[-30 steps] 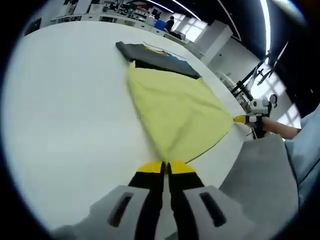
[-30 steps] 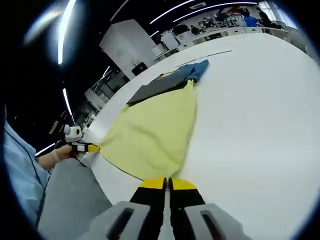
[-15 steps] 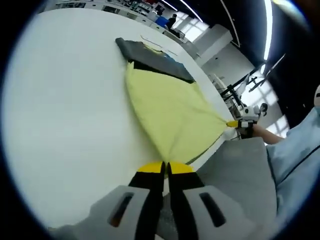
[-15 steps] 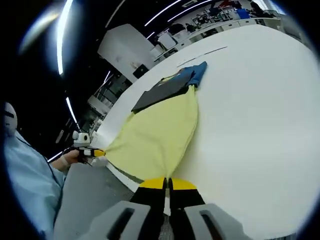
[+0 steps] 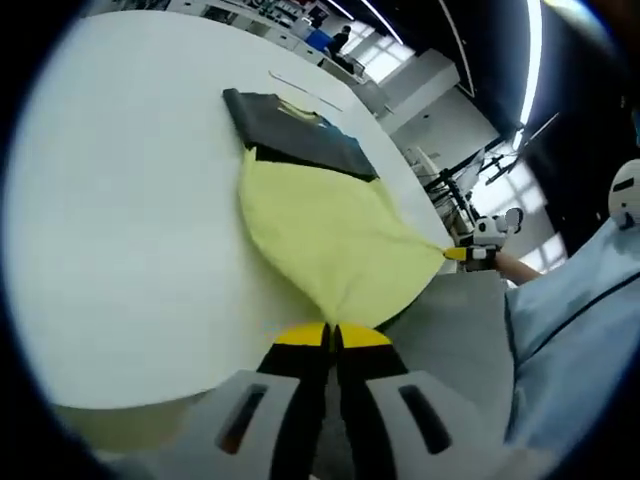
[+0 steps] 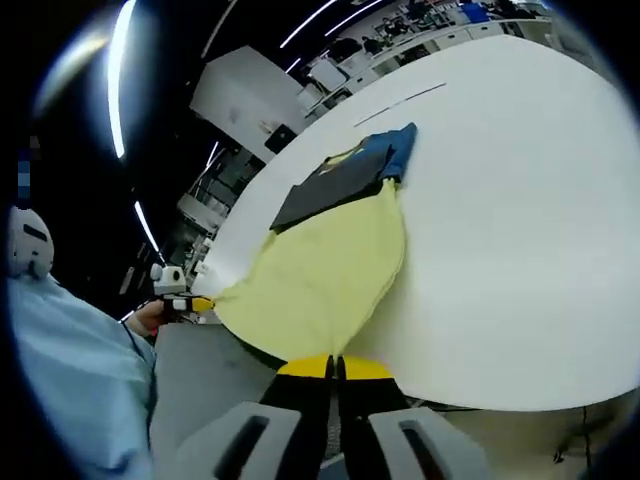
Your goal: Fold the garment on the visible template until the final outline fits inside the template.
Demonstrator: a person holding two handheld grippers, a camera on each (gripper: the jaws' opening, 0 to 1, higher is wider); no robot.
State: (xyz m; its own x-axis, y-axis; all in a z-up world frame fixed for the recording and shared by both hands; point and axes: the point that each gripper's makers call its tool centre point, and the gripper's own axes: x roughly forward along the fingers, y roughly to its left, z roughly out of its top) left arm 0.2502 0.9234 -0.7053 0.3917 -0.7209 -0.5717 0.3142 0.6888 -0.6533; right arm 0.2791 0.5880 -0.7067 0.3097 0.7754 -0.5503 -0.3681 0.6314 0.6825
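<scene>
With both the left gripper [image 5: 332, 338] and right gripper [image 6: 334, 367] clamped on corners of the yellow garment [image 5: 330, 245], which hangs taut past the table [image 5: 120, 200] edge, keep tension even and carry the hem squarely toward the dark template [image 5: 295, 135].

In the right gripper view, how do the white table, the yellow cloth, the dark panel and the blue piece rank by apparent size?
1. white table
2. yellow cloth
3. dark panel
4. blue piece

The last two lie farther away, which shrinks them.

The garment [image 5: 330, 240] is plain pale yellow; the template [image 5: 295, 135] under it is dark grey — blue at one edge. The table [image 5: 120, 200] is white, gripper tips yellow-and-black.
</scene>
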